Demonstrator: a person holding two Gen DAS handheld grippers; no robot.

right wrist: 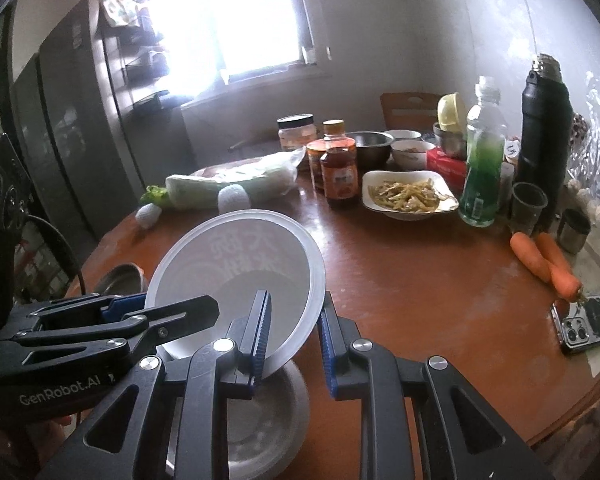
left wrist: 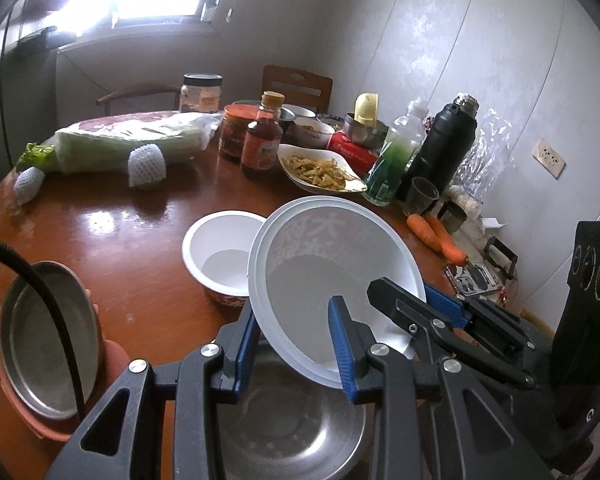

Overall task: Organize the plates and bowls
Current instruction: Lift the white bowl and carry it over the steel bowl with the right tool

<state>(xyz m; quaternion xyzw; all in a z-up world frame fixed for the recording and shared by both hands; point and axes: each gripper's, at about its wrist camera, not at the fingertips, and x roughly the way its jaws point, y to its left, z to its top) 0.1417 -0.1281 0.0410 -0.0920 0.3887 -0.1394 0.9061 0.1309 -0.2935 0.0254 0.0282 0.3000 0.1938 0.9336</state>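
Note:
A white disposable bowl (left wrist: 332, 264) hangs tilted in the air, its mouth turned toward the cameras. My left gripper (left wrist: 294, 312) is shut on its near rim, one blue finger inside and one outside. My right gripper (right wrist: 294, 300) is shut on the bowl (right wrist: 236, 264) at the opposite rim, and it shows at the right of the left wrist view (left wrist: 400, 290). Directly under the bowl stands a steel bowl (left wrist: 288, 420). A second white bowl (left wrist: 220, 256) with a red pattern sits upright on the brown table (left wrist: 132, 248) just behind.
A steel-lined pink dish (left wrist: 48, 344) sits at the table's left edge. Farther back are a plate of food (right wrist: 410, 194), sauce jars (right wrist: 340, 176), a green bottle (right wrist: 482, 168), a black flask (right wrist: 544, 132), carrots (right wrist: 548, 260), a phone (right wrist: 588, 324) and a wrapped cabbage (left wrist: 132, 140).

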